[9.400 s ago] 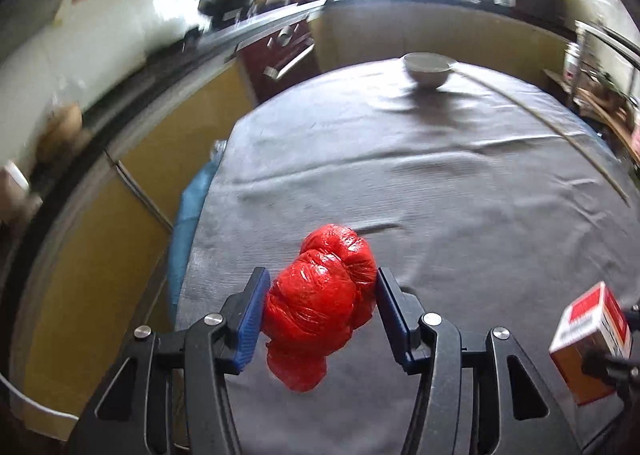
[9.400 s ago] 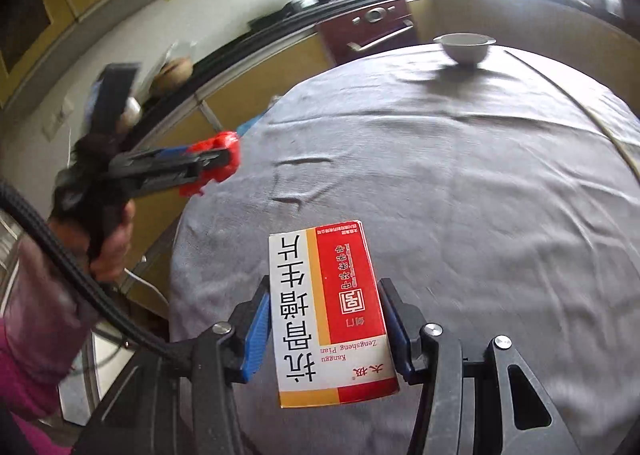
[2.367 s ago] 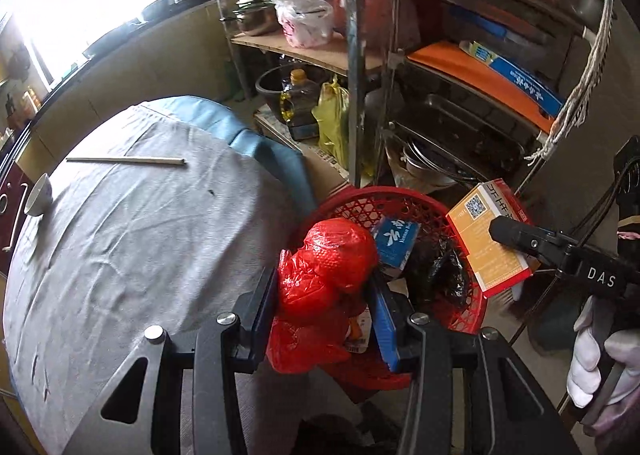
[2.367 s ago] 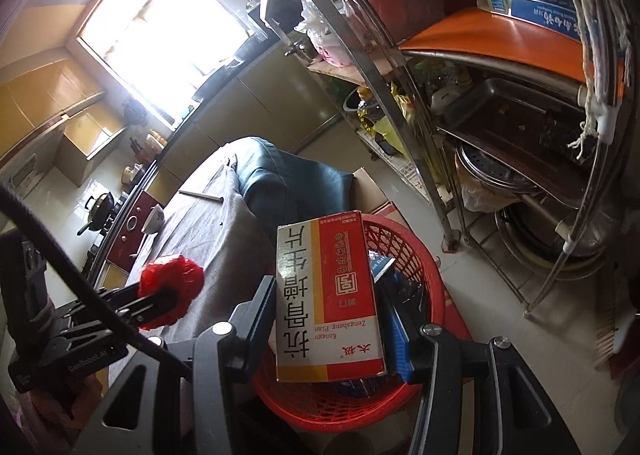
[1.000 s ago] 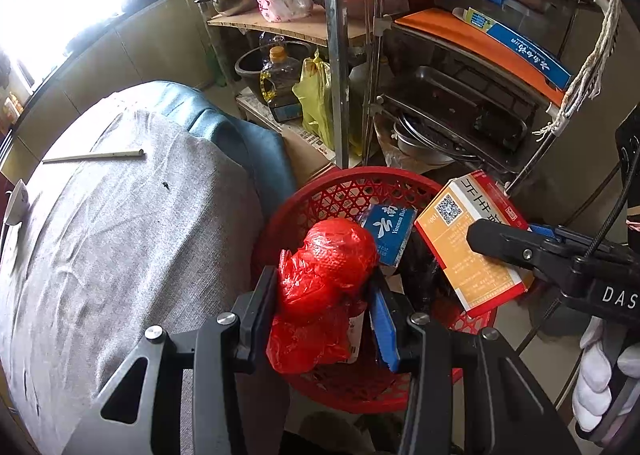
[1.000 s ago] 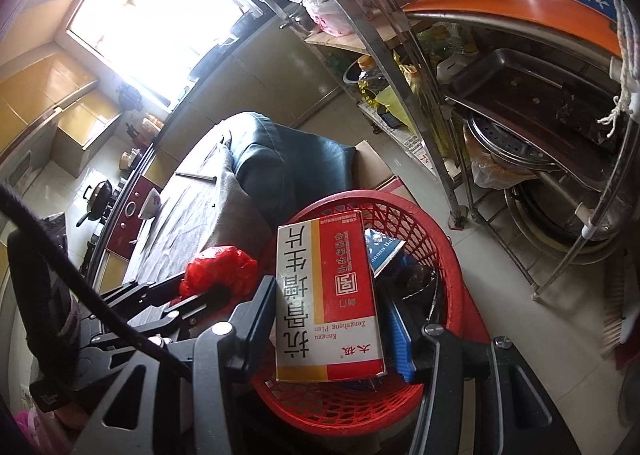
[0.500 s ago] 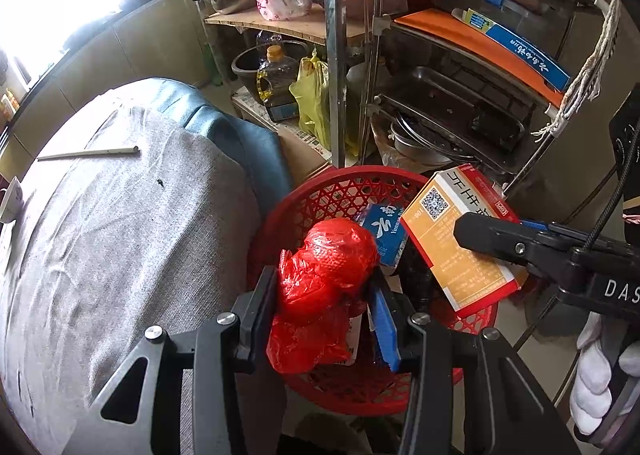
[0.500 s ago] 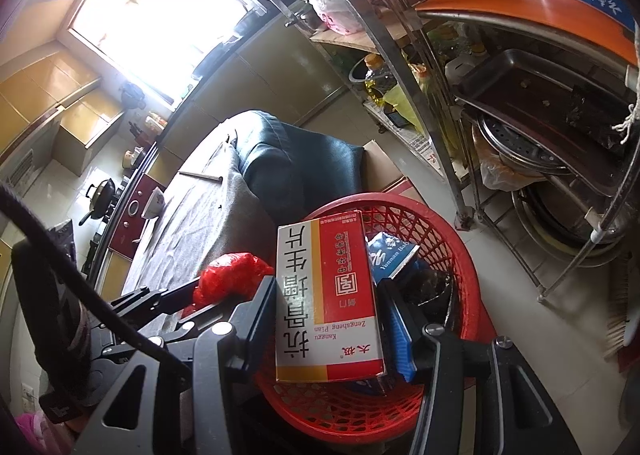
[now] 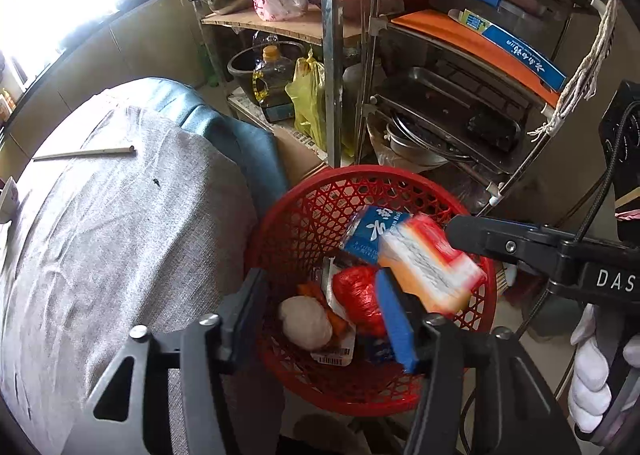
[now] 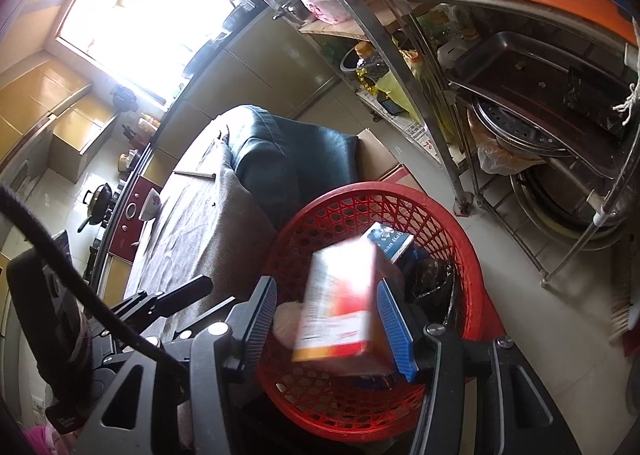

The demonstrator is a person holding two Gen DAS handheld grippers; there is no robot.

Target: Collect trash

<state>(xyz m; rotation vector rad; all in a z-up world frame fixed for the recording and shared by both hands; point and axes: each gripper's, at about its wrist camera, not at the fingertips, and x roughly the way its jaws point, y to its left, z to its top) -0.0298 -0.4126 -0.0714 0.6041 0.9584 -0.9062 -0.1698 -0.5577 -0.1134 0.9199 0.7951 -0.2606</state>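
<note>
Step in hand: drop-off into the red basket [image 9: 304, 215], which sits on the floor just past the counter [image 9: 100, 235] edge.

Left tool [image 9: 320, 315]: jaws have just been opening and stand released, nothing between the pads. The red bag [image 9: 354, 295] now lies in the basket directly below and ahead of this tool, beside a pale lump [image 9: 306, 317] and a blue carton [image 9: 374, 231].

Right tool [image 10: 326, 319]: jaws have just been opening slightly. The red-and-white box [image 10: 344, 303] is between them but motion-blurred and tilted; it looks as if it is slipping free, and the pads do not seem to press on it. Judged released, box falling toward the basket interior below the tool.

Next move, as a judgement: let the box land inside, then lift both tools clear of the rim and turn back toward the counter for anything left. A thin stick [image 9: 84, 153] lies there, well apart from both tools. Risk: the box clipping the rim.
</note>
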